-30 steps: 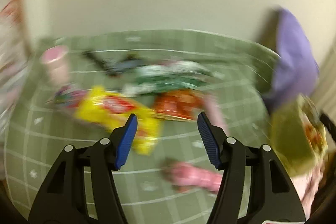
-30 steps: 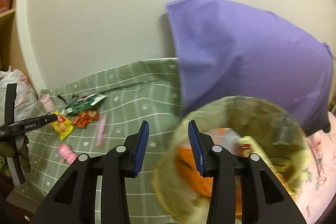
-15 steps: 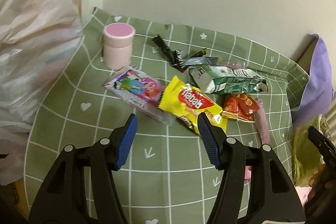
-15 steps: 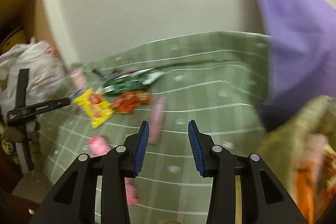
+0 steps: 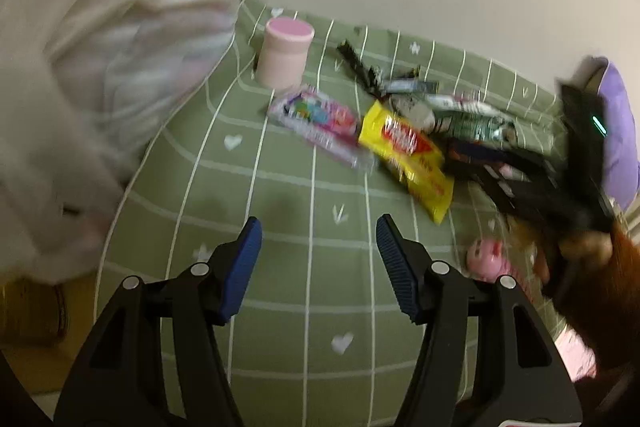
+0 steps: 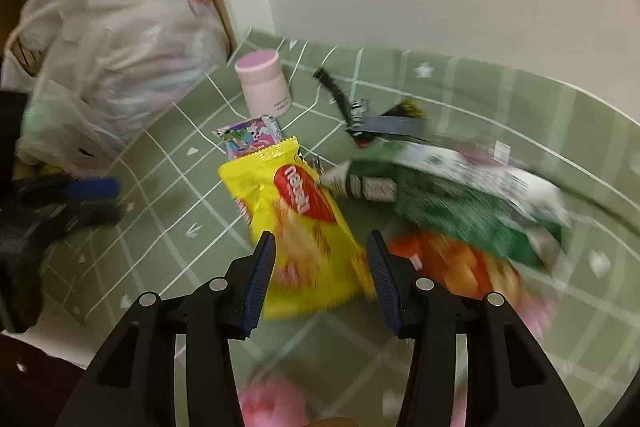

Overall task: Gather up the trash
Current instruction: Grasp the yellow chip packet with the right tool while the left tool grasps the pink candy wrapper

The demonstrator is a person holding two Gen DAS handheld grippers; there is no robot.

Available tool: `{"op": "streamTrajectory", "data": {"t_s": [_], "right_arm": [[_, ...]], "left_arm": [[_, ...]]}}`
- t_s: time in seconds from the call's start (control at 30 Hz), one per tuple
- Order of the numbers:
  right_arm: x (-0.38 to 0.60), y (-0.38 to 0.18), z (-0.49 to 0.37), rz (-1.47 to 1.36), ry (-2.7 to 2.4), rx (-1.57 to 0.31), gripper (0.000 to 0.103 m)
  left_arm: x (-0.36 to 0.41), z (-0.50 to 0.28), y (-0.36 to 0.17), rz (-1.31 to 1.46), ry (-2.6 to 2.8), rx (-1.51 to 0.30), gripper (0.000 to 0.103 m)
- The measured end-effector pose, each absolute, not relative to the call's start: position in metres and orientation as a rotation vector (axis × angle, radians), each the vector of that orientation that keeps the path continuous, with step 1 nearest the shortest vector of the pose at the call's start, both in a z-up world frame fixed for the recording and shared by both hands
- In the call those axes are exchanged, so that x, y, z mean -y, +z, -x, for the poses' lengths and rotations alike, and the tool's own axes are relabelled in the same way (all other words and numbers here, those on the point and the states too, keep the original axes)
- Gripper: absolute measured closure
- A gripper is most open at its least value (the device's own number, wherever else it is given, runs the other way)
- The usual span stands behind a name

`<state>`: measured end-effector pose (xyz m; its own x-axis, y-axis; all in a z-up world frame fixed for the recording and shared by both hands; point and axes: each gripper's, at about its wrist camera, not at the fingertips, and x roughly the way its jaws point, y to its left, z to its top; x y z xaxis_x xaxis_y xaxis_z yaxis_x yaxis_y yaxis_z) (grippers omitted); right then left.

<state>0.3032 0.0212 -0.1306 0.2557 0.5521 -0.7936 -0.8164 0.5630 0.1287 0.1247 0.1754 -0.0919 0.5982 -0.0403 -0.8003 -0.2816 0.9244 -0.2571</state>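
Note:
Snack wrappers lie on a green checked cloth (image 5: 248, 187). A yellow packet (image 6: 296, 223) (image 5: 408, 151) sits in the middle, with a colourful wrapper (image 6: 248, 137) (image 5: 316, 117) behind it, a green and white packet (image 6: 472, 195) and an orange one (image 6: 452, 263) to its right. My right gripper (image 6: 320, 259) hovers just above the yellow packet's near end, jaws opening, pads not pressing it. My left gripper (image 5: 318, 247) stands open over bare cloth, nothing between its fingers. The right gripper (image 5: 540, 179) shows blurred at the right of the left wrist view.
A pink lidded cup (image 6: 264, 83) (image 5: 284, 57) stands at the back. A white plastic bag (image 6: 120, 39) (image 5: 100, 67) bulges at the left edge. Black wrappers (image 6: 360, 115) lie near the wall. A pink toy-like piece (image 5: 488, 259) lies close in front; a purple pillow (image 5: 620, 131) at far right.
My right gripper swung left and down from the purple pillow and the trash bag to the yellow packet, and its jaws widened. The left gripper drifted left toward the white bag.

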Motion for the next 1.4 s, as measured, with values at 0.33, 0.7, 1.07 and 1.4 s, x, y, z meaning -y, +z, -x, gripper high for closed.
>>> {"op": "streamTrajectory", "data": {"t_s": [0.33,0.7,1.07,1.4], "right_arm": [[-0.032,-0.139,-0.301,0.326,0.993,-1.016,0.096],[0.089,-0.083,-0.279,0.148,0.685,-0.893,0.097],[0.162,-0.100,-0.254,0.021,0.510,-0.943,0.097],[0.175,-0.110,-0.247,-0.001,0.489,-0.942,0.097]], "left_arm": [[-0.191,-0.126,-0.102,0.427,0.180,-0.946,0.046],[-0.205,-0.204,-0.114,0.545,0.174,-0.917,0.046],[-0.196,-0.272,-0.125,0.410,0.228,-0.960,0.057],[-0.146,-0.243,-0.128,0.323,-0.018,-1.013,0.077]]}}
